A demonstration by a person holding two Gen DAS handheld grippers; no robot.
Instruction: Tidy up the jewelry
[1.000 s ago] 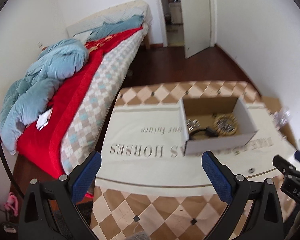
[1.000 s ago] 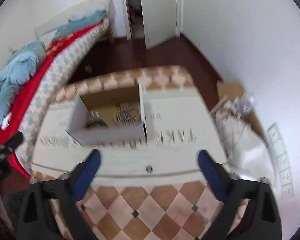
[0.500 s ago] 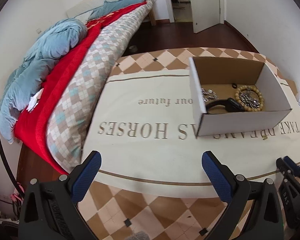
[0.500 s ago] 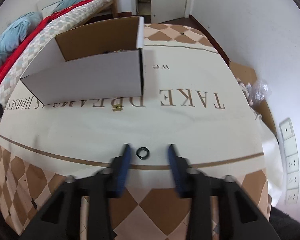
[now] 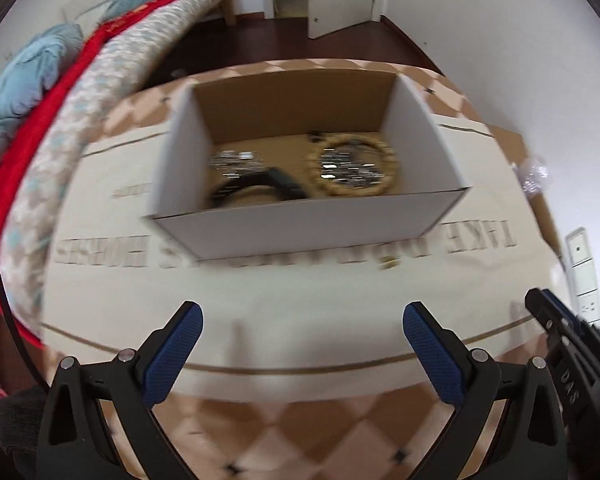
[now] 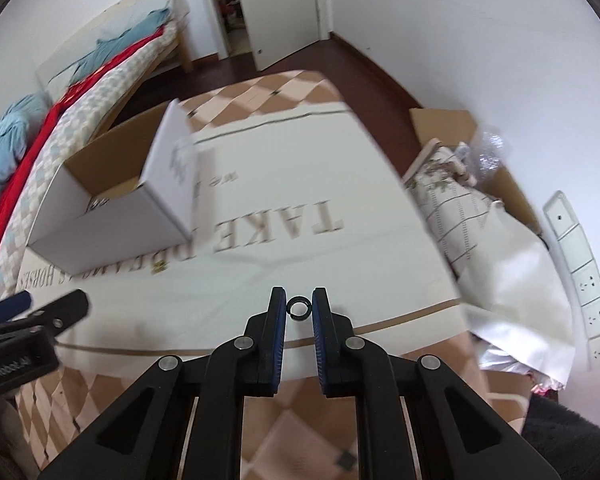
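Tabletop cloth [image 6: 340,184]: one box [image 5: 308,228]; left tongs [image 5: 300,320] agape; right tongs [image 6: 299,300] clamping one black ring [image 6: 299,306]

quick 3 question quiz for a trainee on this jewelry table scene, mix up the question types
1. True or false: the left gripper is closed on a bracelet.
2. What lies between the right gripper fingertips? A) gold earring B) small black ring C) bead bracelet
3. Fill in: the wooden bead bracelet lies inside the ____.

Key
1. False: its jaws stand wide open over the tablecloth, with nothing between them.
2. B: the ring sits between the nearly shut pads.
3. Cardboard box, beside a black band and silvery pieces.
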